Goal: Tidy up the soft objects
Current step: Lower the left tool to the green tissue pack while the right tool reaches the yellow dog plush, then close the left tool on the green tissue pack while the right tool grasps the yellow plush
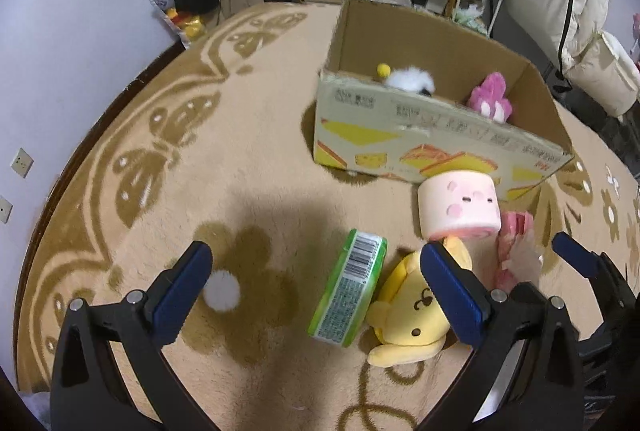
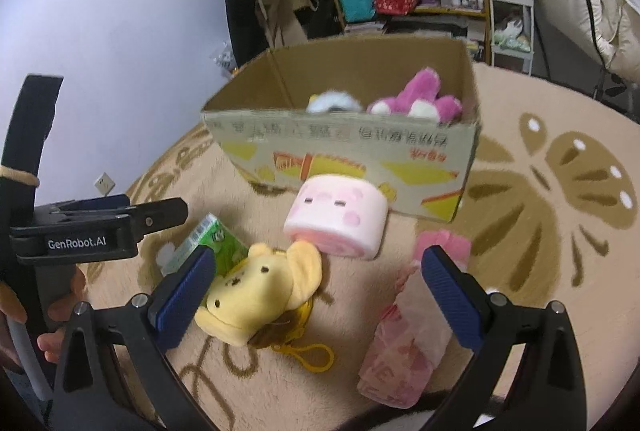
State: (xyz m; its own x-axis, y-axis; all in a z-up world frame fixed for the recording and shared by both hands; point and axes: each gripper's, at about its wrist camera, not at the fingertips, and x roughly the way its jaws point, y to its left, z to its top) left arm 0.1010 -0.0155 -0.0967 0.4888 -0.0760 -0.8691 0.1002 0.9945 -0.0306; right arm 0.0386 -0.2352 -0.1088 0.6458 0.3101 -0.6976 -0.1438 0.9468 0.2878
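Left wrist view
Your left claw (image 1: 316, 285): jaws spread wide, gripping nothing, poised above the beige carpet with brown butterfly and flower pattern (image 1: 168, 167).
Between the jaws: the green rectangular packet with a barcode (image 1: 349, 287) lies on the carpet, touching the yellow plush dog (image 1: 416, 311) on its right; your right finger pad overlaps the dog in this view.
Beyond them: the pale pink cylindrical plush with a small face (image 1: 460, 209) sits just in front of the open cardboard box with yellow cake print (image 1: 432, 147).
In the box: a white fluffy toy with a yellow bobble (image 1: 404, 78) and a magenta plush animal (image 1: 491, 99).
Far right: your right claw's blue tip (image 1: 576, 255) is near a pink wrapped pack (image 1: 514, 251).

Right wrist view
Your right claw (image 2: 320, 291): jaws wide apart, empty, above the carpet (image 2: 560, 199).
Under it: the yellow plush dog (image 2: 260, 295) lies by the left finger, with a yellow clip loop beneath; the pink wrapped pack (image 2: 404, 347) lies by the right finger.
Ahead: the pink cylindrical plush (image 2: 338, 221) rests near the box (image 2: 360, 151), which holds the white toy (image 2: 334, 101) and the magenta plush (image 2: 420, 97).
Left edge: your hand (image 2: 60, 303) holds the left device; the green packet (image 2: 208, 243) lies beside it.
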